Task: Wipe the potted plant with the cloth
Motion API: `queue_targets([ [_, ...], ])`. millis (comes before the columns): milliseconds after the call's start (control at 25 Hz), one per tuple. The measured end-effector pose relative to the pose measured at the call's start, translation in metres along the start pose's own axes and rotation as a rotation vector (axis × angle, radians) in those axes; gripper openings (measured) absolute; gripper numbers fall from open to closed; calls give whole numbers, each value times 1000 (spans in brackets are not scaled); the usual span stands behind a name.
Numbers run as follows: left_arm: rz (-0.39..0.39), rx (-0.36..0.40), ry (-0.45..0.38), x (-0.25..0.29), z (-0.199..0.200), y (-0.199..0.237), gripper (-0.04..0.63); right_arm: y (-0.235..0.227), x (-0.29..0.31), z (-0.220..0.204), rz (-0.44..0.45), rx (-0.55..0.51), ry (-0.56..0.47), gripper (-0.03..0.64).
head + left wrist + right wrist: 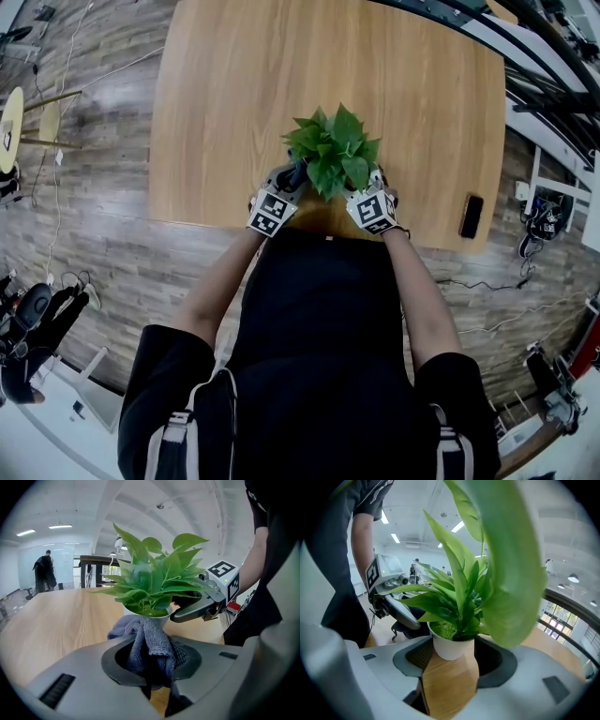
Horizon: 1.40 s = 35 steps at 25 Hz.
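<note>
Potted plant (333, 150) stands near the tabletop's (216, 94) six o'clock edge in the head view, with the left gripper (289, 178) at its eight o'clock and the right gripper (375, 187) at its four.

Left gripper view: jaws clamped on a grey cloth (149, 641) bunched against the white pot (161, 619).

Right gripper view: jaws apart, the pot between their tips.

Wiping well likely means bracing the pot and drawing the cloth lightly outward, so nothing tears or tips.
</note>
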<state>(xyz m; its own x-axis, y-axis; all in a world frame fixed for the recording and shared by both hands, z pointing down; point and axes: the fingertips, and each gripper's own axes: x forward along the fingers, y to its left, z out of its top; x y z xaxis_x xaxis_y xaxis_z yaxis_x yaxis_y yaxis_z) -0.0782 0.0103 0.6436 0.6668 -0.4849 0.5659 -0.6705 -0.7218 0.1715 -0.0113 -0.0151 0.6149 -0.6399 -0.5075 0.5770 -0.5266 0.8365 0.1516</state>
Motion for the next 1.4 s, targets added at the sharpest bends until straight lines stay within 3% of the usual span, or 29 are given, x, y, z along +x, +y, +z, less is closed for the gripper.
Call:
queue_targets([
  [400,47,-60,-21,2,5,18,115,30,-19,-6,35,8,8,256],
  [640,69,-28,13,3,-1,32,115,16,-20,-29,-35,29,69,258],
  [800,68,1,29,11,5,37,115,-4,-16,-21,-32,19,47,258],
  [1080,47,28,18,6,12,35,115,3,-2,5,15,-3,-1,258],
  [1400,-2,8,-12,-4,10,13,115,2,-1,4,-7,10,0,258],
])
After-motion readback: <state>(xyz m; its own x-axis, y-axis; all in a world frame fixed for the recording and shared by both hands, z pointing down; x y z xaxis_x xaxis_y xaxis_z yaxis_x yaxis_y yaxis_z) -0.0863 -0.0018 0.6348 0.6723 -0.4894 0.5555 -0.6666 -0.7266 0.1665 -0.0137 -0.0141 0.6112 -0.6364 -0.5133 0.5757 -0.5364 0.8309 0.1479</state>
